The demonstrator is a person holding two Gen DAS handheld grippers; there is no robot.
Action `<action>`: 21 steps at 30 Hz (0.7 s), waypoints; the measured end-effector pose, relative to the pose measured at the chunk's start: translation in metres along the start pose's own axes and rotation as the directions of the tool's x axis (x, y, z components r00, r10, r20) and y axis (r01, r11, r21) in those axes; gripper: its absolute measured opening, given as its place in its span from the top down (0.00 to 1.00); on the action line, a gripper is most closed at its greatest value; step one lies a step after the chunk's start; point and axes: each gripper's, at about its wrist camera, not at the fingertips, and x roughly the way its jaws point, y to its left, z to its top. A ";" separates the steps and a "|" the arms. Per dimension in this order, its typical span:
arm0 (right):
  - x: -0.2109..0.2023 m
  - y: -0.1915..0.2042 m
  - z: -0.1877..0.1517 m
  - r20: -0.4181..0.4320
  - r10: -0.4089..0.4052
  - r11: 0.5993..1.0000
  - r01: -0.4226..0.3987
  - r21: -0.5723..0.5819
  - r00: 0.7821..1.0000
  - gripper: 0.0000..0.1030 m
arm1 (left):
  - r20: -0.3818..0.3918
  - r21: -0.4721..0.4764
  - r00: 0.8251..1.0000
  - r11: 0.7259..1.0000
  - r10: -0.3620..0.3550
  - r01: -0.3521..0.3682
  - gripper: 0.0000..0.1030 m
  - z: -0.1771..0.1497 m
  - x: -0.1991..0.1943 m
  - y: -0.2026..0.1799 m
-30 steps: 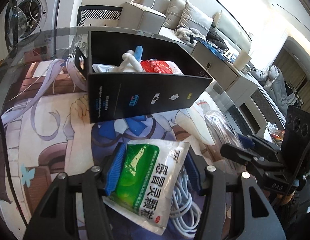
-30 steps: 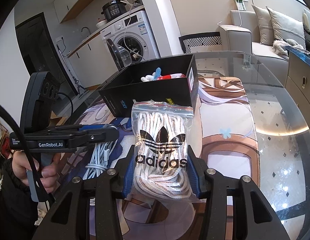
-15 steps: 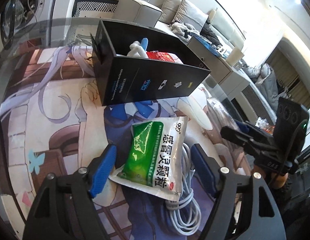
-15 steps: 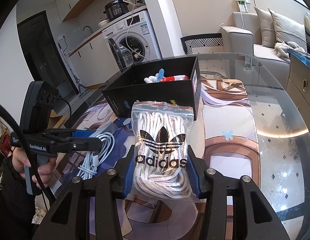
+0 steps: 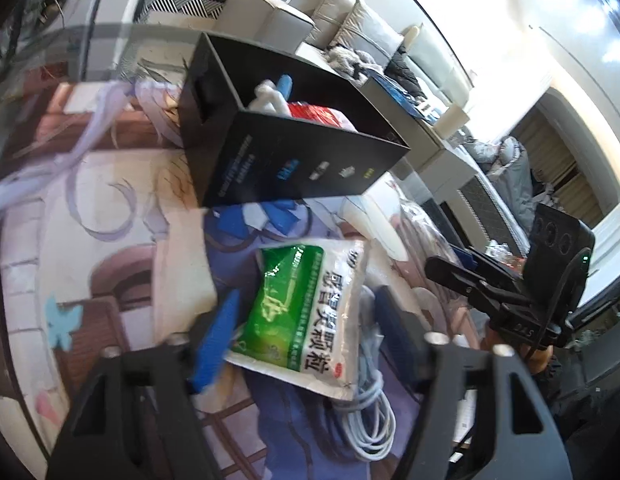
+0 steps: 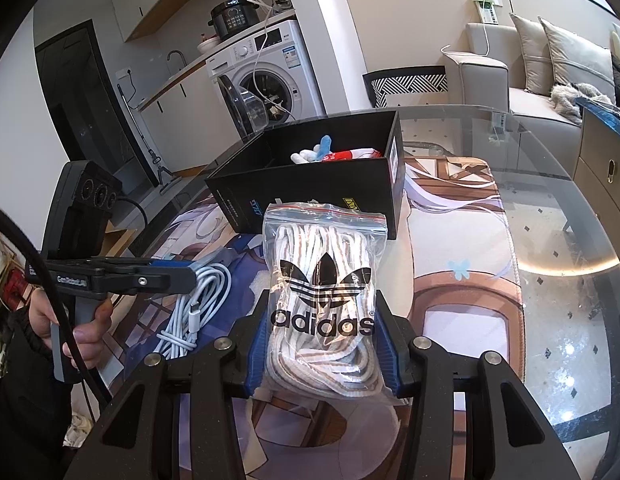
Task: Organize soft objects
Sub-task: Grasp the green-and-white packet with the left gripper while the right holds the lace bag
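Open black cardboard box (image 6: 310,184): white-and-blue plush toy (image 6: 314,152), red packet (image 6: 346,155). Your right gripper (image 6: 322,344) fingers clamp the clear zip bag of white laces (image 6: 322,280); your left gripper (image 5: 305,320) fingers, now spread wide, have released the green-and-white sachet (image 5: 310,308).

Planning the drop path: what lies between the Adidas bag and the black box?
Only bare printed mat, seen in the right wrist view, separates Adidas bag from black box.

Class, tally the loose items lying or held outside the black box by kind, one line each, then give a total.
Medicine sachet, lying between the open left tongs: 1
Adidas zip bag of laces, gripped by the right tongs: 1
White cable coil: 1
Total: 3
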 end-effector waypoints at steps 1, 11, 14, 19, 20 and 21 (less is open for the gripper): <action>0.000 0.000 0.000 0.000 0.000 1.000 0.000 0.000 1.000 0.55 | -0.003 -0.009 1.000 1.000 -0.030 0.030 0.52 0.000 0.001 0.000; 0.001 0.001 0.000 0.002 -0.001 1.000 0.001 -0.002 1.000 0.55 | 0.069 0.032 0.997 0.999 -0.022 0.020 0.67 -0.001 -0.016 -0.015; 0.000 0.003 0.001 0.005 0.002 1.000 -0.002 -0.005 1.000 0.55 | 0.086 0.046 0.996 0.999 -0.024 0.020 0.67 0.000 -0.021 -0.021; -0.003 0.006 0.003 0.012 0.001 1.000 -0.001 -0.013 1.000 0.55 | 0.117 0.051 0.993 0.999 0.002 -0.008 0.67 0.005 -0.030 -0.027; -0.004 0.006 0.004 0.015 0.001 1.000 -0.001 -0.015 1.000 0.55 | 0.122 0.052 0.993 0.999 0.008 -0.014 0.67 0.007 -0.031 -0.027; -0.006 0.006 0.004 0.018 0.000 1.000 0.000 -0.017 1.000 0.55 | 0.129 0.053 0.992 0.998 0.016 -0.023 0.67 0.008 -0.033 -0.027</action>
